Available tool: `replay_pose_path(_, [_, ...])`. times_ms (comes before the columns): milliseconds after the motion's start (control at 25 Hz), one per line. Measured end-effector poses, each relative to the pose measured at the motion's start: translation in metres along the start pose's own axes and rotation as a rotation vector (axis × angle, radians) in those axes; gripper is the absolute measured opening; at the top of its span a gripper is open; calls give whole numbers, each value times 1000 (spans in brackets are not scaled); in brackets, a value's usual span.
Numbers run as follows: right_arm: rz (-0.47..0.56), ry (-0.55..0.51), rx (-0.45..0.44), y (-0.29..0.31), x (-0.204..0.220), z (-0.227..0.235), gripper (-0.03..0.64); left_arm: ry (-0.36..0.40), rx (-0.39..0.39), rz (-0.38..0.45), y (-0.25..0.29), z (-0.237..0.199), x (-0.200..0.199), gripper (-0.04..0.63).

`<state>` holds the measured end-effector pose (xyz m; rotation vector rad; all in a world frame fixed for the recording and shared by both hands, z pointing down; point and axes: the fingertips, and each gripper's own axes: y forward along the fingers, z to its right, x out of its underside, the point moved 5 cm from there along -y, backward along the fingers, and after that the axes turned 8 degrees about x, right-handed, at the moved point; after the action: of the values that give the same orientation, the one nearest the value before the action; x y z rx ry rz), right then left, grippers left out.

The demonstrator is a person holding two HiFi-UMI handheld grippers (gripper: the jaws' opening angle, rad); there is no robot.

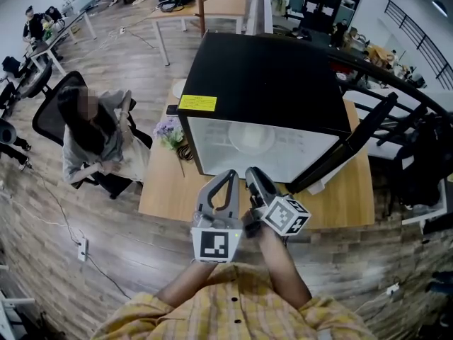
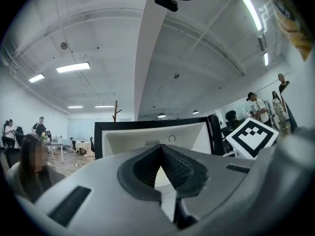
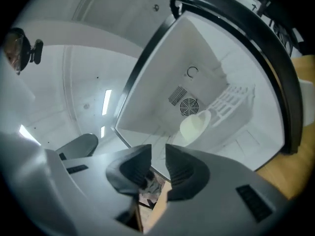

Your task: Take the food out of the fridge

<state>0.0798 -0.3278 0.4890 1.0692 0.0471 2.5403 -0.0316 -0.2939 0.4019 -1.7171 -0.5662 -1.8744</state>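
At the bottom centre of the head view the two grippers sat side by side, just short of the open front of the fridge (image 1: 262, 76). The left gripper (image 1: 228, 176) had its jaws closed tip to tip with nothing between them. The right gripper (image 3: 158, 151) had its jaws a narrow way apart, also empty. The right gripper view was tilted, and in it the white inside of the fridge filled the upper right of the frame. The one thing visible inside was a pale round bowl (image 3: 195, 124), which lay just above and to the right of the jaw tips, well beyond them, towards the back wall under the fan grille. Whether it held food could not be made out. Being round, it offered no long axis to line up with, so the reach probably depended only on going straight in and catching the rim. Both grippers looked about equally near, but the right one faced the bowl more squarely. The black door (image 1: 354, 144) stood swung out at the right, over the wooden table (image 1: 166, 190).
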Motion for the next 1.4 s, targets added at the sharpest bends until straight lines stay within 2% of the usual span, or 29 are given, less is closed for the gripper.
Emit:
replay_pose_path(320, [-9,341,41,26,13,41,85,4,7,-21,8,-10,10,8])
replay_pose_path(440, [-24,413,34,36,9,46,124,5,3,-28,9,-14,10,8])
replay_pose_path(760, [16,647,50,62,8,73,124,3,-10,-26,12,-23,14,8])
replay_pose_path(920, [16,708,89,72,11,81,121,24,5,-31,13,-22,13,8])
replay_pose_path(1240, [22,812,97,85,10,84,64,6,8,-30,16,-25,15,8])
replay_pose_path(1360, [21,832,105,82,11,82,64,7,7,-27,16,-25,14,8])
replay_pose_path(1400, [19,831,108,82,11,82,45,5,6,-27,15,-26,14,8])
